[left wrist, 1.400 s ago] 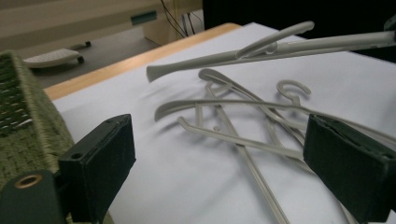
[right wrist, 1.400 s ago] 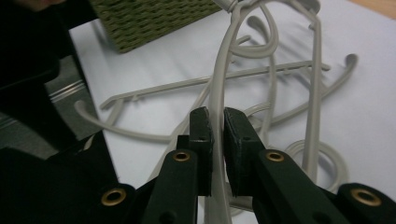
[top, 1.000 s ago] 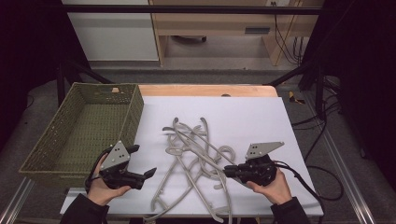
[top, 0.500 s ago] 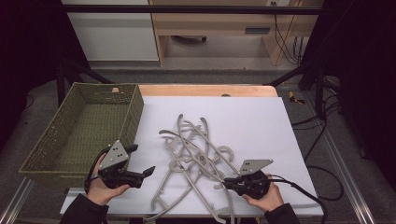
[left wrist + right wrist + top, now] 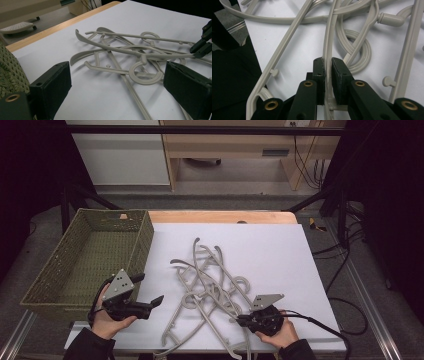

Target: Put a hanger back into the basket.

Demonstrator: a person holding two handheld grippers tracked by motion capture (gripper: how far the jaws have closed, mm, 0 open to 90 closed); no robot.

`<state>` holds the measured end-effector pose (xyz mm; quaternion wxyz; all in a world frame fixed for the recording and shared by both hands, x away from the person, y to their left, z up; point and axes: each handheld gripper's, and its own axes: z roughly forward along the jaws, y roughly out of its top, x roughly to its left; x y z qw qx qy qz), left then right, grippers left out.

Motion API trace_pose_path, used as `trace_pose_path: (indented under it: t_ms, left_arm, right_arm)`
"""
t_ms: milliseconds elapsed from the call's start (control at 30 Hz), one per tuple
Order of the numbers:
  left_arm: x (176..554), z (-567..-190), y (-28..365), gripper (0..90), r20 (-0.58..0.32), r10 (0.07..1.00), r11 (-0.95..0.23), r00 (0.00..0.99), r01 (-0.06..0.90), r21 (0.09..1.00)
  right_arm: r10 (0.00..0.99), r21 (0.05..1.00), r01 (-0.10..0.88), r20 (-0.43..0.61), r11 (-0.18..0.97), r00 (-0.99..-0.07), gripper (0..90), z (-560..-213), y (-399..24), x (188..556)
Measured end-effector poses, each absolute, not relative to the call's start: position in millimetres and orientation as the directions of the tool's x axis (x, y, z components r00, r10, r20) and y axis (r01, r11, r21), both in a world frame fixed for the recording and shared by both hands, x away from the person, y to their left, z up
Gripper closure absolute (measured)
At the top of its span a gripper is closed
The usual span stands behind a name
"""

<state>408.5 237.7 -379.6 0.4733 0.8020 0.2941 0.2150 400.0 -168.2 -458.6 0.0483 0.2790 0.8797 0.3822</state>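
A tangle of several grey plastic coat hangers (image 5: 210, 290) lies on the white table sheet (image 5: 270, 250). My right gripper (image 5: 241, 321) is low at the heap's near right edge, shut on the thin bar of one hanger (image 5: 328, 53), which runs up between its pads (image 5: 338, 72). My left gripper (image 5: 152, 304) is held left of the heap, beside the basket, jaws wide open with nothing between them. In the left gripper view the hangers (image 5: 130, 55) lie ahead of its pads (image 5: 53, 85), and the right gripper (image 5: 201, 46) shows at the far right.
An empty green woven basket (image 5: 95, 255) stands at the table's left. A wooden strip (image 5: 225, 216) edges the far side. Black cables trail off the right side onto the floor (image 5: 345, 270). A metal rail runs along each side of the table.
My right gripper has sunk toward the table at the heap's near right edge and keeps its grip on the hanger bar. The left gripper has stayed in place.
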Motion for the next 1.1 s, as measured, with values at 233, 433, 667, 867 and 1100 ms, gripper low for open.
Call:
trace_pose_path:
  t_ms: [233, 433, 667, 867, 1100]
  left_arm:
    - [409.4, -380.4, 237.9, 7.5, 0.064, 0.677, -0.379, 0.733, 0.272, 0.885]
    - [409.3, -380.4, 237.8, 7.7, 0.066, 0.676, -0.381, 0.734, 0.272, 0.884]
    - [409.8, -380.7, 238.2, 7.8, 0.063, 0.678, -0.378, 0.732, 0.274, 0.884]
    - [409.6, -380.3, 238.8, 7.9, 0.063, 0.678, -0.377, 0.732, 0.273, 0.885]
    - [409.2, -379.6, 239.0, 8.0, 0.069, 0.676, -0.381, 0.734, 0.267, 0.885]
  right_arm:
    - [0.535, 0.741, 0.436, 0.124, 0.51, -0.836, 66.5, -445.2, -165.7, 404.0]
    - [0.575, 0.693, 0.486, 0.126, 0.532, -0.808, 64.3, -447.3, -148.0, 414.2]
    - [0.591, 0.633, 0.524, 0.127, 0.57, -0.796, 71.8, -457.9, -133.3, 421.3]
    - [0.615, 0.613, 0.551, 0.13, 0.566, -0.777, 81.5, -457.4, -132.7, 423.7]
    - [0.592, 0.66, 0.506, 0.113, 0.556, -0.798, 82.3, -436.8, -144.5, 420.5]
